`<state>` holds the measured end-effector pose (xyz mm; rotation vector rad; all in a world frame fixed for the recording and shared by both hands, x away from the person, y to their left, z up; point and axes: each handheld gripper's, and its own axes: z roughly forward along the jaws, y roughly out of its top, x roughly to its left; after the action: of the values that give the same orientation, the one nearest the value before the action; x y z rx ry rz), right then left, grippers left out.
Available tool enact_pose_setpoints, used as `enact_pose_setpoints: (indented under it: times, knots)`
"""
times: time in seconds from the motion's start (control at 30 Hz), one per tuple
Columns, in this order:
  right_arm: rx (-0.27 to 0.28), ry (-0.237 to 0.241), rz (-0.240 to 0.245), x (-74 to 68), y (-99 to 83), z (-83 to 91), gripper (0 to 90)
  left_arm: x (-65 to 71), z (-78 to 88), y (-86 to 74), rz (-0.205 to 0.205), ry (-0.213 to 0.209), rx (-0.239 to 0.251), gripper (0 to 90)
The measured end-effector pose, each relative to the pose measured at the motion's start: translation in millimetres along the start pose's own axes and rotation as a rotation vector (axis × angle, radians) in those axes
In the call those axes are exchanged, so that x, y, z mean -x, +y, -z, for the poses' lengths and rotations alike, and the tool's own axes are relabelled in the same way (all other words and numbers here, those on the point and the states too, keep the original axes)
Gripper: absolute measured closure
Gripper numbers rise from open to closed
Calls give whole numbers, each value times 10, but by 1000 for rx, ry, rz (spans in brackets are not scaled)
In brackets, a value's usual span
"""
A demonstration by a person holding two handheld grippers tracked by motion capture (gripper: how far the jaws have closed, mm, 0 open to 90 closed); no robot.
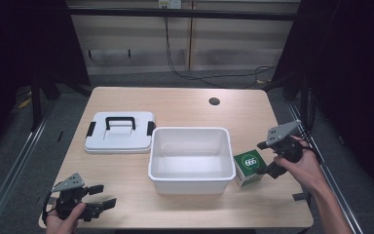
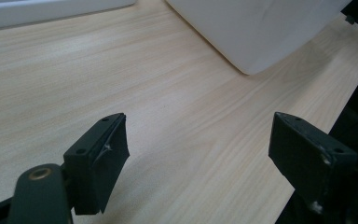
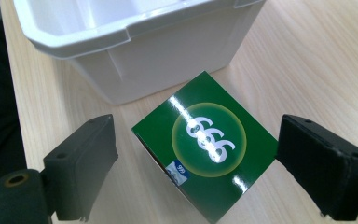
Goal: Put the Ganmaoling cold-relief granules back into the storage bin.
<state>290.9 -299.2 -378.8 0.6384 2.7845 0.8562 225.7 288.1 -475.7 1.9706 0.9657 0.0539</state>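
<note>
Right gripper view shows the right gripper [image 3: 196, 163] open, jaws either side of the green box [image 3: 205, 144] beside the bin [image 3: 121, 37] near the table's [image 1: 185, 102] right edge; left gripper [image 2: 200, 158] open, empty.

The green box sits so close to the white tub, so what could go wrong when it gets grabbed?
The green box sits turned cornerwise between the open right hand-held gripper, so closing might twist it or let it slip. It is also close to the white tub, so a jaw could bump the tub's wall.

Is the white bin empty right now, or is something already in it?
Empty: the white bin shows only bare floor inside; its lid lies apart and the green box sits outside.
</note>
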Motion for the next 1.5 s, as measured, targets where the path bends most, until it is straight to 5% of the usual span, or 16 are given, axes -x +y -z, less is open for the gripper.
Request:
enact_pose_setpoints:
  times: [0.23,0.57,0.83,1.3,1.5]
  knots:
    - [-106,72,123,9,83,-165,87,-4,0,1,-1,0,0,198]
    - [-180,85,194,69,177,-295,86,0,-1,1,0,-2,-1,198]
    - [-209,105,193,161,251,-379,85,-2,1,0,-3,-1,-3,198]
    - [-279,216,195,287,267,-525,85,7,-7,1,-11,-6,-13,207]
    - [-297,220,199,307,270,-526,80,9,-9,1,-14,-6,-14,208]
